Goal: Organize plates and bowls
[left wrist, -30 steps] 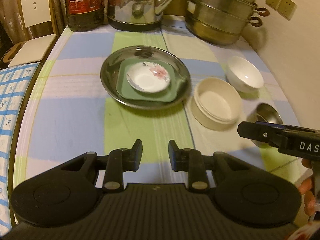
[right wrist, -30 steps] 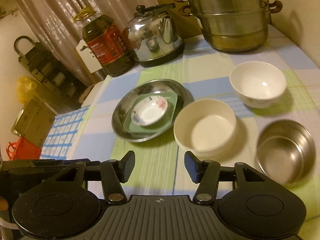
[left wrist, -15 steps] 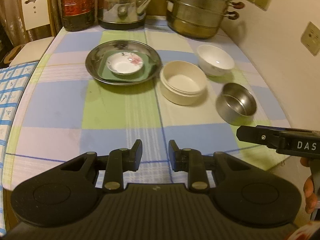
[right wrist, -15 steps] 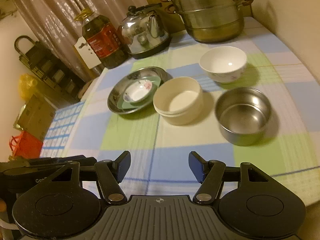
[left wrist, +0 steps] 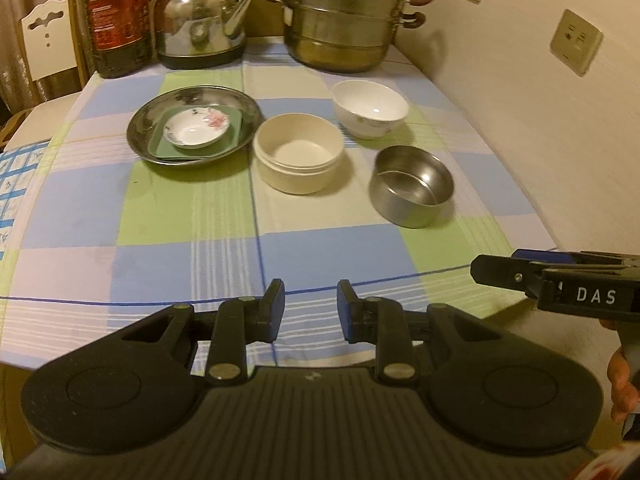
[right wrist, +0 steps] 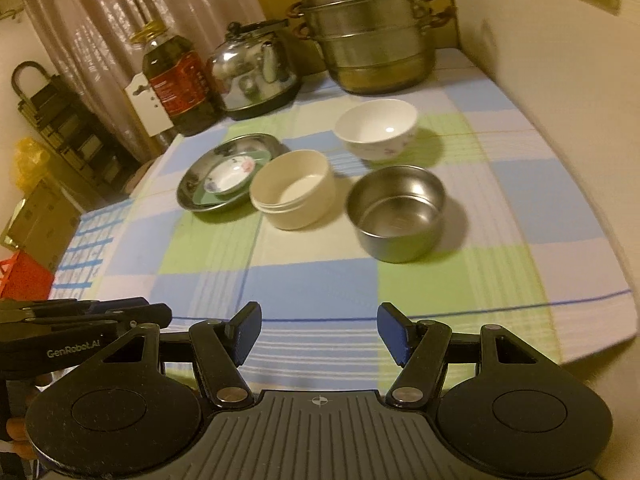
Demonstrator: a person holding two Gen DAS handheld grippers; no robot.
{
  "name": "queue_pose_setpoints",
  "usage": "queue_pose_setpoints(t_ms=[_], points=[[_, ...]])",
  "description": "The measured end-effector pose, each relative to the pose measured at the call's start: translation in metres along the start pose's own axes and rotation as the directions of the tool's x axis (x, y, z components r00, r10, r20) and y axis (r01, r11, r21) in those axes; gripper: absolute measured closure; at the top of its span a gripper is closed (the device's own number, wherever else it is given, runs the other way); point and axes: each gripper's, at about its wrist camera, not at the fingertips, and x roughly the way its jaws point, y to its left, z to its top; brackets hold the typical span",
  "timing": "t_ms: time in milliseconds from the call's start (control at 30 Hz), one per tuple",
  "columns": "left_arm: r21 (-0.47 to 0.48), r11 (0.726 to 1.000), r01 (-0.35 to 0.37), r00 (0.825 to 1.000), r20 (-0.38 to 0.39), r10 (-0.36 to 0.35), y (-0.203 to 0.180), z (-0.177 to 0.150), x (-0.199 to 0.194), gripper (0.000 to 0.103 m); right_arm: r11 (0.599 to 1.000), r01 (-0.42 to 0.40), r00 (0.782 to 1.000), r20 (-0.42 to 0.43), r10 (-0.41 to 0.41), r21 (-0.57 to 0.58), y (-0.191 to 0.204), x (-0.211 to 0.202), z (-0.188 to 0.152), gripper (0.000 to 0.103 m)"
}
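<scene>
Both grippers, left gripper (left wrist: 311, 306) and right gripper (right wrist: 319, 330), hang empty with jaws apart at the near edge of the checked tablecloth (left wrist: 168, 216), the right's having just widened; a round steel bowl (right wrist: 396, 213) sits farther off.

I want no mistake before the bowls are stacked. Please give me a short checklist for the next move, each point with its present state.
1. Left gripper holds nothing, jaws slightly apart: ok.
2. Right gripper holds nothing; its jaws have just been opening and stand wide: ok.
3. Round stainless steel bowl upright, with free space around it: ok.
4. Cream round plastic bowl seems empty: ok; whether it touches the steel plate beside it: cannot tell.
5. White porcelain bowl with flower print upright, empty: ok.
6. Small white flowered dish lies on the green square plate in the steel plate: ok.
</scene>
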Motion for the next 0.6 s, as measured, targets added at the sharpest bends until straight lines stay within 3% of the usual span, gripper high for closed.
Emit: queue_pose_setpoints(t_ms=[600], points=[[0.043, 0.999, 0.010, 1.000, 0.008, -0.010, -0.042, -0.007, -0.008, 0.078, 0.998, 0.050, 0.999, 0.003, -0.050, 0.034, -0.034, -0.031, -0.015, 0.039]])
